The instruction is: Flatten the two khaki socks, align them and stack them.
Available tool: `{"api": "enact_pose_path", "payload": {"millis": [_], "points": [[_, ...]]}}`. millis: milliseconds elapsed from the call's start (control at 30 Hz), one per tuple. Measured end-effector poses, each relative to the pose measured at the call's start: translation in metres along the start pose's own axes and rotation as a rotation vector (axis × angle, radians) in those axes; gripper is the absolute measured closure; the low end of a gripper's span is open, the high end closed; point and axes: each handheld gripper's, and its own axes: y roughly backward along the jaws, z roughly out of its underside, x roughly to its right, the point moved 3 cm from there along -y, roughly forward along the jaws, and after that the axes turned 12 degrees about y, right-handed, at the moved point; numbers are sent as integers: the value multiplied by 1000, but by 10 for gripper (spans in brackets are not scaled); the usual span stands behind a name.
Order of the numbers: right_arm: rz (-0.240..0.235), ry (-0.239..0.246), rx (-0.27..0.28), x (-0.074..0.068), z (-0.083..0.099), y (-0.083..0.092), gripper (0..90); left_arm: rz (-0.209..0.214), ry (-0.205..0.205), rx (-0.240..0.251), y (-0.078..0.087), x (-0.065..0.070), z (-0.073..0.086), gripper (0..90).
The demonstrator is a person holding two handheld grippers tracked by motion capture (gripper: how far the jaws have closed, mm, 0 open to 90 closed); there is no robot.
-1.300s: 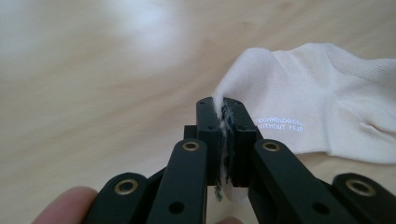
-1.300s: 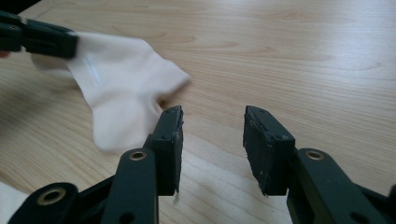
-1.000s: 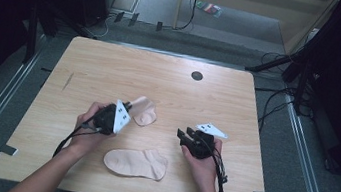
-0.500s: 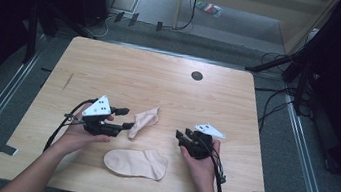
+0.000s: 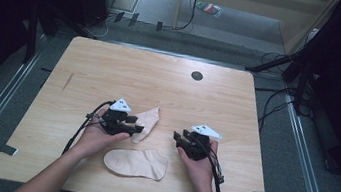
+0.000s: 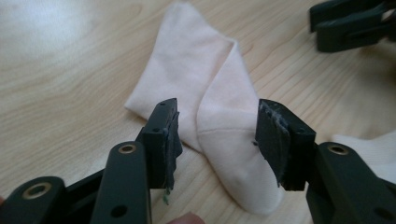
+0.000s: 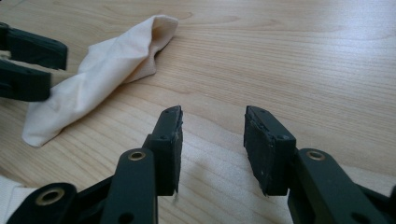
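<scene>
socks first: the folded sock [image 6: 219, 116] lies mid-table between your left gripper [image 6: 217, 140]'s released jaws, which have just been opening, pads clear of the cloth. the flat sock [image 5: 136, 163] lies near the front edge. your right gripper [image 7: 212, 149] hovers released, empty. before clenching, lower squarely over the toe. no readable writing anywhere.

No readable text, label, brand, number or sign is found in any of the views. Small dark marks are seen on the grey three-cornered plate [image 5: 120, 105] of the left gripper [image 5: 135, 127] and on that of the right gripper [image 5: 177, 136], but they are too small to be made out.
</scene>
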Motion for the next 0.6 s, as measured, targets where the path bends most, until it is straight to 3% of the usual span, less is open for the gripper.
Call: {"api": "enact_pose_path", "payload": {"millis": [67,133,167,300,367,433,467,500,533,600], "points": [[-1,2,-1,0,0,0,580,-29,-27,-34,-6,3,3,495],[-1,1,0,-1,0,0,580,-31,-50,-43,-7,7,4,503],[-1,-1,1,-1,0,0,580,-23,-60,-45,-7,10,5,543],[-3,3,6,-3,-2,-2,581,-46,-101,-51,-5,12,4,868],[-4,6,3,-5,-4,-3,582,-40,-100,-44,-2,11,3,889],[-3,21,2,-7,-7,-5,586,-7,-84,5,9,8,0,894],[-3,21,2,-7,-7,-5,586,-7,-84,5,9,8,0,895],[-3,31,5,-10,-11,-7,593,8,-58,49,19,3,-4,895],[-2,33,12,-11,-12,-8,599,8,-58,49,19,3,-4,895],[-2,36,12,-11,-14,-9,601,23,-35,99,29,-2,-7,895]]}}
